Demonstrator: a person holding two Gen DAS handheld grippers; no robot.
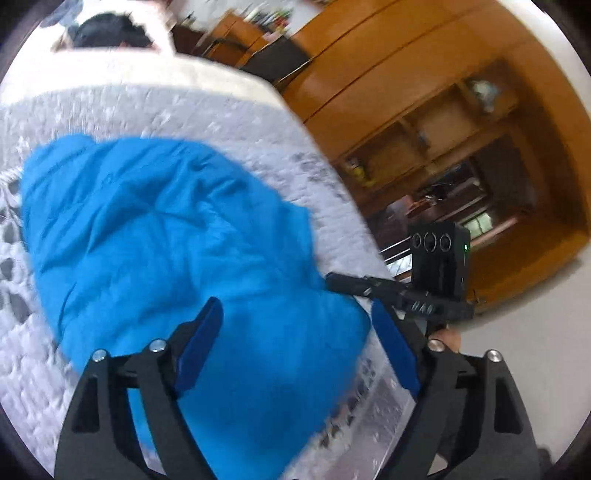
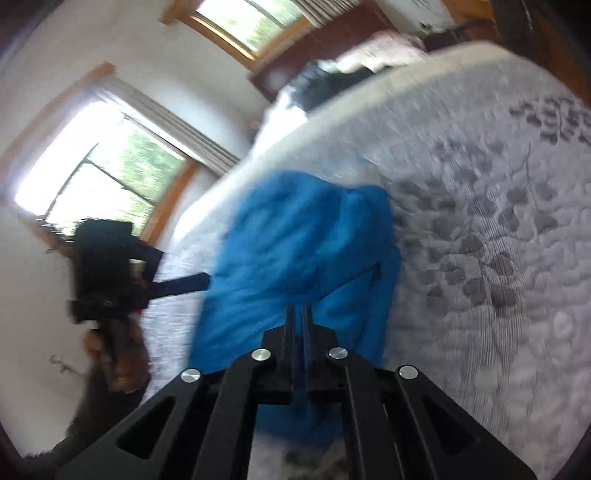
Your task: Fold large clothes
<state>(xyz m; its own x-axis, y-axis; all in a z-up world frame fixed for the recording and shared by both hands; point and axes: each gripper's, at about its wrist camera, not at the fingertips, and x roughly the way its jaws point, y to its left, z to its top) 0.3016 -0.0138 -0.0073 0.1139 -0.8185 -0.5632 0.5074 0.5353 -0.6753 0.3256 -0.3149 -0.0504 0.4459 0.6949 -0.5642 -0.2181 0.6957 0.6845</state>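
One hand-held gripper (image 2: 300, 314) pinches blue garment (image 2: 303, 236), other (image 1: 295, 321) gapes.

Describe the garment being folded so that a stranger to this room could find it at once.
Find the bed with its pale grey quilted leaf-patterned cover. Crumpled on it lies the blue garment. It is the only bright blue cloth there; the dark heap lies at the far end.

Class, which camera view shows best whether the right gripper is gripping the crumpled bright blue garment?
The right wrist view: the right gripper has its fingers pressed together on the crumpled bright blue garment. The left wrist view shows that gripper only side-on, its tip at the cloth's edge, grip unclear.
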